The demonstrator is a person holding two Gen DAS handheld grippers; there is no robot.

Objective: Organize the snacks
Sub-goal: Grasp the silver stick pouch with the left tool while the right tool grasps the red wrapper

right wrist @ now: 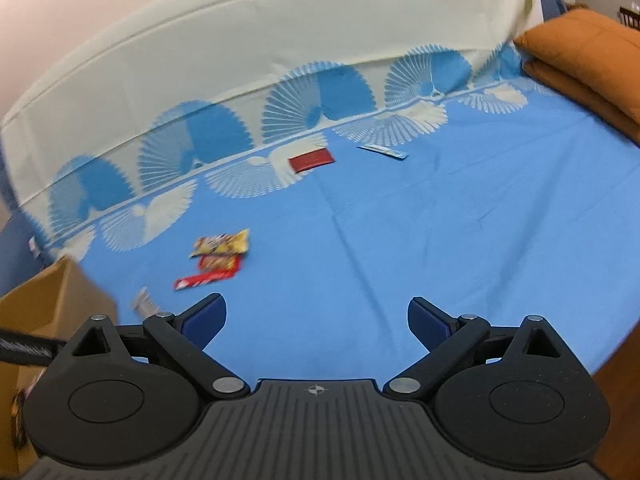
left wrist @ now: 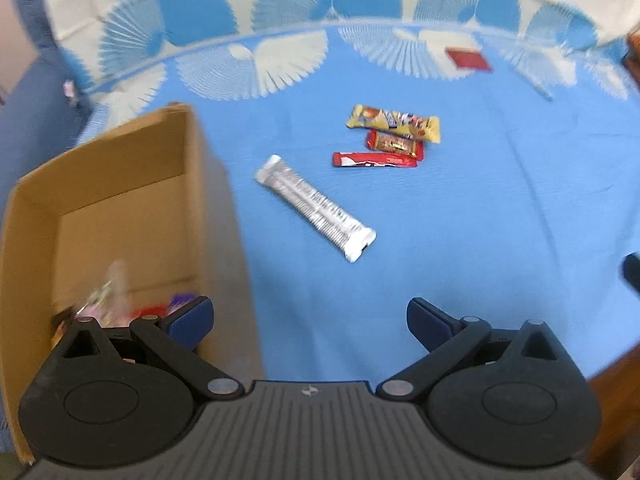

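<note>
My left gripper (left wrist: 310, 318) is open and empty, hovering beside the right wall of an open cardboard box (left wrist: 200, 184) that holds several blurred snack packets (left wrist: 116, 304). On the blue cloth ahead lie a silver bar (left wrist: 316, 208), a yellow packet (left wrist: 394, 123), a small red packet (left wrist: 396, 145) and a long red bar (left wrist: 374, 159). A flat red packet (left wrist: 469, 59) lies farther back. My right gripper (right wrist: 316, 318) is open and empty above bare cloth. Its view shows the yellow packet (right wrist: 222, 242), red packet (right wrist: 220, 263), red bar (right wrist: 204, 279), flat red packet (right wrist: 311, 160) and a thin blue sachet (right wrist: 383, 152).
The blue cloth (right wrist: 420, 240) with a white fan pattern covers the surface. A folded orange blanket (right wrist: 588, 56) lies at the far right. The box corner (right wrist: 52, 300) shows at the right wrist view's left edge. A wooden edge (left wrist: 616, 408) borders the cloth at the near right.
</note>
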